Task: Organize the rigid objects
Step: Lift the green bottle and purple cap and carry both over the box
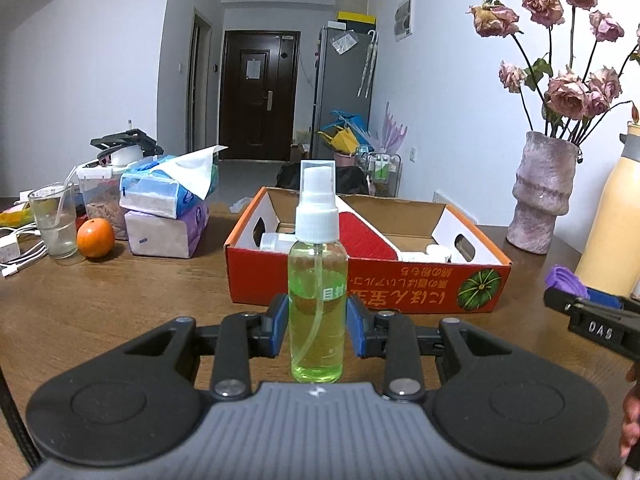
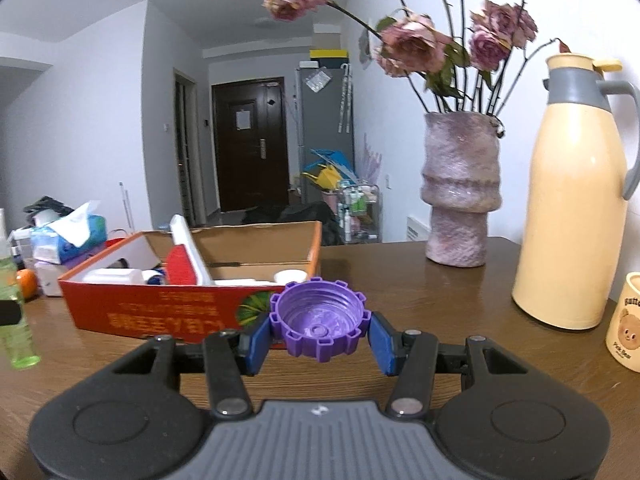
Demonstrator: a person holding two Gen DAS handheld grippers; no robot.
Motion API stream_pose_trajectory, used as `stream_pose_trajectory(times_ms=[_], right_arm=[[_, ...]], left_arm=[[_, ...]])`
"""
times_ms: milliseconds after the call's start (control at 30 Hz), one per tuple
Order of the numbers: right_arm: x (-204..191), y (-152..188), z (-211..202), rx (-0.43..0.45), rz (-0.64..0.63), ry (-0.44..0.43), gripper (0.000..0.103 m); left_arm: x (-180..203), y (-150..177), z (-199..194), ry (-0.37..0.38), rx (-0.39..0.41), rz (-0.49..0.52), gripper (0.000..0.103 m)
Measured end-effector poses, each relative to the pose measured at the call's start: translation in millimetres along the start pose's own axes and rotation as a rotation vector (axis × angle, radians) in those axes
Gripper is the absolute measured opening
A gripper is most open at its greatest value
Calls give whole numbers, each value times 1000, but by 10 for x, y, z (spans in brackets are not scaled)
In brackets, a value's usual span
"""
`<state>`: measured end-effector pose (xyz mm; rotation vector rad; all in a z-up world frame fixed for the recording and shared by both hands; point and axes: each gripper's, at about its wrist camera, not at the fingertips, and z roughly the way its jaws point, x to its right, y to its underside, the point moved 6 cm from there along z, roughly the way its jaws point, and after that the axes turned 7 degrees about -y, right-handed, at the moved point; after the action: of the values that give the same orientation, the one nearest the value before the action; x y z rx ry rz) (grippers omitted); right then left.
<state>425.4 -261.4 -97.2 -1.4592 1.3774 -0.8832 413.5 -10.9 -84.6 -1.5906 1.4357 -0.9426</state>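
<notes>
My left gripper [image 1: 317, 330] is shut on a clear spray bottle [image 1: 318, 280] of green liquid with a white pump top, held upright above the brown table [image 1: 120, 300]. My right gripper [image 2: 319, 338] is shut on a purple notched bottle cap [image 2: 318, 326], its hollow side facing the camera. Beyond both stands an open orange cardboard box [image 1: 360, 284] [image 2: 160, 312] with a red-and-white flat item [image 1: 366, 238] and several white containers inside. The right gripper [image 1: 592, 320] with the purple cap [image 1: 566, 280] shows at the right edge of the left wrist view, and the bottle [image 2: 16, 320] at the left edge of the right wrist view.
Tissue packs [image 1: 168, 208], an orange [image 1: 95, 237], a glass with a straw [image 1: 54, 222] and cables lie at the left. A pink vase of dried roses [image 2: 460, 192], a cream thermos jug [image 2: 572, 200] and a bear mug [image 2: 626, 324] stand at the right.
</notes>
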Motion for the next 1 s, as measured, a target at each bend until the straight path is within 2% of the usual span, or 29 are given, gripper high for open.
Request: stream_pose_trajectory(times_ms=[433, 700, 1000], right_arm=[[-357, -146, 96, 49, 17, -63, 51], [-364, -281, 435, 59, 44, -62, 51], [-420, -428, 947, 55, 25, -67, 51]], left_arm=[[187, -318, 109, -10, 63, -47, 32], [252, -568, 463, -20, 77, -100, 32], [294, -716, 989, -43, 61, -98, 32]])
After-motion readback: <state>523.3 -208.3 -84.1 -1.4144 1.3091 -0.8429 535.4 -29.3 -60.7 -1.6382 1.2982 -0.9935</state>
